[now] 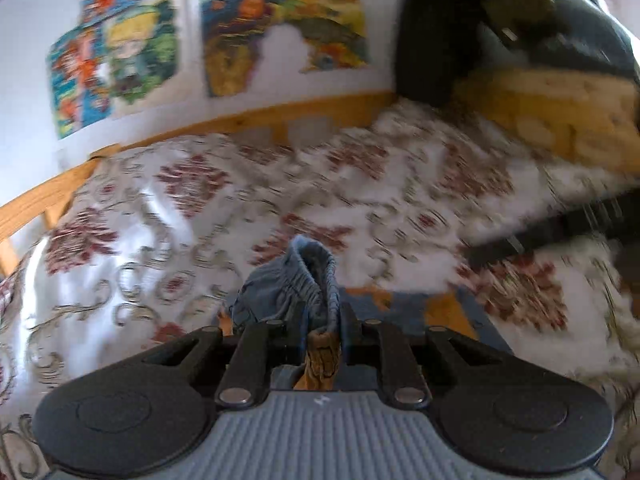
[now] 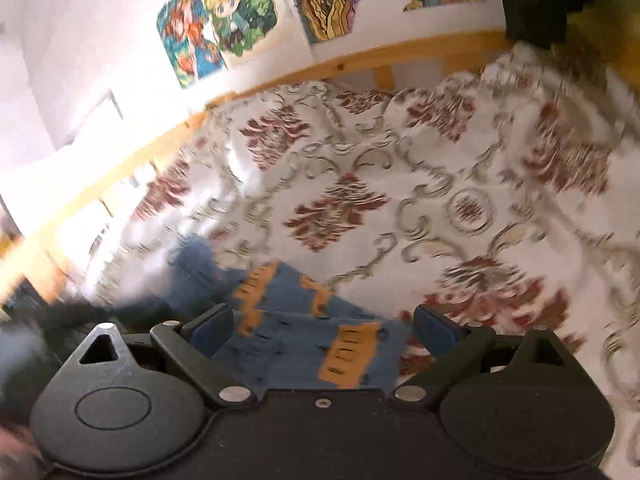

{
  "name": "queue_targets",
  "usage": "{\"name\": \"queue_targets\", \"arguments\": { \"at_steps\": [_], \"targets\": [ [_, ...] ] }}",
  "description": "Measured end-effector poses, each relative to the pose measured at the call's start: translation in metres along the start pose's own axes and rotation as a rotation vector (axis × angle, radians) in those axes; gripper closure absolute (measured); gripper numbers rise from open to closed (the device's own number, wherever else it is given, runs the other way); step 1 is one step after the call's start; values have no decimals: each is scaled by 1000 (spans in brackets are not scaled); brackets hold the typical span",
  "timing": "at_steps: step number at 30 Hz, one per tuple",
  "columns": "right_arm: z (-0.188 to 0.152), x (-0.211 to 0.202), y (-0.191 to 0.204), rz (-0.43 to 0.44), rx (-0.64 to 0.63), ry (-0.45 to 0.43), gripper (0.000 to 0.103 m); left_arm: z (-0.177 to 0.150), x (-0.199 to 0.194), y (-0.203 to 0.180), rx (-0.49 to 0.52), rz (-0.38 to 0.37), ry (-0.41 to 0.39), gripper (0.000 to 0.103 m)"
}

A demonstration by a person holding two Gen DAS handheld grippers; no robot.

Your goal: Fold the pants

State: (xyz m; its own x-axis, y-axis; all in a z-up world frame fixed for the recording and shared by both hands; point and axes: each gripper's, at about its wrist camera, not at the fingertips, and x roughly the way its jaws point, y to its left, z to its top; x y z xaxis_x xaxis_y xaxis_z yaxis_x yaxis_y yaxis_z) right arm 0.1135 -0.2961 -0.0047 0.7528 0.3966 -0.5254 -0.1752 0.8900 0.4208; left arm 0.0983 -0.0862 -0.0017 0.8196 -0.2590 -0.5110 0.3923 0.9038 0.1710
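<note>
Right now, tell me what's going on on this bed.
A person is folding small blue pants with orange patches on a floral bedspread, working with two handheld grippers. The left gripper has its jaws shut on the elastic waistband, bunched and lifted. The right gripper hovers over the fabric, jaws wide open, gripping nothing. Both views are motion-blurred.

Motion blur smears the bedspread (image 1: 420,184); the pants (image 2: 288,320) run hidden beneath the right gripper (image 2: 323,330).
</note>
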Motion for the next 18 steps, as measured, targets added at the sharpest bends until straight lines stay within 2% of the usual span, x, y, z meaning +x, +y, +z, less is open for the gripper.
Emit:
{"name": "queue_targets", "arguments": {
  "at_steps": [4,8,11,13,15,17,18],
  "targets": [
    [-1,17,-16,145,136,64,7,-11,4,-38,101,-13,15,86],
    [-9,42,-28,243,281,129,16,-20,4,-67,200,-19,11,86],
    [-14,52,-29,287,333,156,24,-23,2,-81,250,-24,9,86],
    [-14,56,-30,279,335,154,35,-24,0,-89,287,-24,4,86],
    [-11,57,-34,280,354,143,55,-23,-1,-95,321,-20,-3,86],
    [-9,54,-37,278,371,128,68,-21,-4,-99,335,-18,-7,86],
    [-7,51,-39,273,372,122,72,-19,-5,-101,334,-19,-7,86]
  ]
}}
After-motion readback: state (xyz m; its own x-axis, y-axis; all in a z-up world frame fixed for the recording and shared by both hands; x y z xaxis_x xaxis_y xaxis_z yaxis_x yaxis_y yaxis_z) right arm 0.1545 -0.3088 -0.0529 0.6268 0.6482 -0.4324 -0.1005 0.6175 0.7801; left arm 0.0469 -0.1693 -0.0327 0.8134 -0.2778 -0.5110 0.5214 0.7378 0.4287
